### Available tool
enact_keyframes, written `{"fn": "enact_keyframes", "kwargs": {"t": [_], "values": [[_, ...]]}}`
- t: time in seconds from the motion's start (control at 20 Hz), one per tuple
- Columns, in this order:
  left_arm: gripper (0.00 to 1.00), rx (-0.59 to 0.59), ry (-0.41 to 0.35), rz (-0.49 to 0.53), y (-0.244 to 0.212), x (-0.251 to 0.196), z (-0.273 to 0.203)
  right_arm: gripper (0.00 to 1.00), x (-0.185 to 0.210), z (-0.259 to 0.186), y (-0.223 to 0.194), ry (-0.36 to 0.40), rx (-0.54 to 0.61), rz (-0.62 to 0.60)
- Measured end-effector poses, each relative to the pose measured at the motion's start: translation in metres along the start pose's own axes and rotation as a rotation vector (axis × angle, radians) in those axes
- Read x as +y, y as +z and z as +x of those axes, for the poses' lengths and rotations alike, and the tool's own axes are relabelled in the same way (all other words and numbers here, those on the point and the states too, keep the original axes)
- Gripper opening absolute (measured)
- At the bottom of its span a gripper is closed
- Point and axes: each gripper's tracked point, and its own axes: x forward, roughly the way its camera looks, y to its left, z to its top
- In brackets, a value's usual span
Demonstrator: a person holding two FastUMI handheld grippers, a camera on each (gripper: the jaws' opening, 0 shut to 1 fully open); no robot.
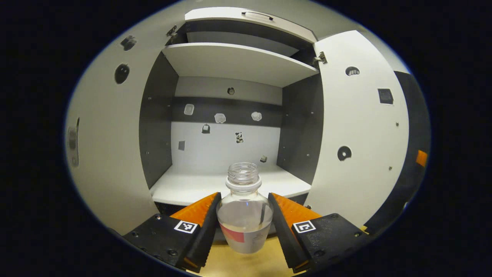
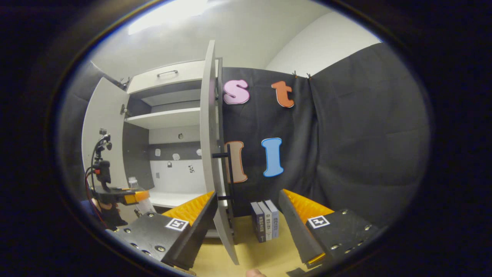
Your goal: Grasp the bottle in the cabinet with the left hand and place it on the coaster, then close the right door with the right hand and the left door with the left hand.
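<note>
A clear, uncapped bottle (image 1: pixel 245 215) with a red label and some liquid stands upright between my left gripper's (image 1: pixel 244 198) orange fingers, which press on both its sides. It hangs over the tan tabletop (image 1: pixel 246 263), just in front of the open cabinet's lower shelf (image 1: pixel 184 186). The left door (image 1: pixel 111 154) and right door (image 1: pixel 357 134) stand wide open. In the right gripper view my right gripper (image 2: pixel 246 200) is open, with the right door's edge (image 2: pixel 209 146) just ahead of its left finger. Far left there, the left gripper (image 2: pixel 123 196) holds the bottle (image 2: pixel 133 182).
A black bar handle (image 2: pixel 228 173) runs down the right door's outer face. Three small books (image 2: pixel 265 225) stand on the table against the black cloth wall. An upper shelf (image 1: pixel 238 61) and a drawer front (image 1: pixel 250 19) sit above the cabinet opening.
</note>
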Motion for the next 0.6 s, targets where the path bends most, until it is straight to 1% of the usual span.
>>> {"fn": "enact_keyframes", "kwargs": {"t": [0.05,0.1,0.15,0.35,0.45,0.6], "values": [[0.76,0.012,0.002,-0.005,-0.014,-0.001,-0.007,0.97,0.0,0.0,0.002,0.007,-0.004,-0.001],[0.75,0.024,0.001,-0.011,-0.027,-0.002,-0.013,0.97,0.0,0.0,0.003,0.015,-0.006,-0.002],[0.76,0.041,-0.002,-0.021,-0.042,-0.004,-0.019,0.94,0.001,0.0,0.004,0.022,-0.009,-0.003],[0.76,0.109,-0.014,-0.078,-0.099,-0.013,-0.039,0.93,-0.004,0.001,0.011,0.039,-0.022,-0.009],[0.76,0.108,-0.009,-0.073,-0.121,-0.016,-0.044,0.93,-0.008,0.001,0.015,0.044,-0.03,-0.005],[0.76,0.165,0.003,-0.056,-0.164,-0.021,-0.056,0.93,-0.013,0.004,0.021,0.054,-0.042,-0.016]]}}
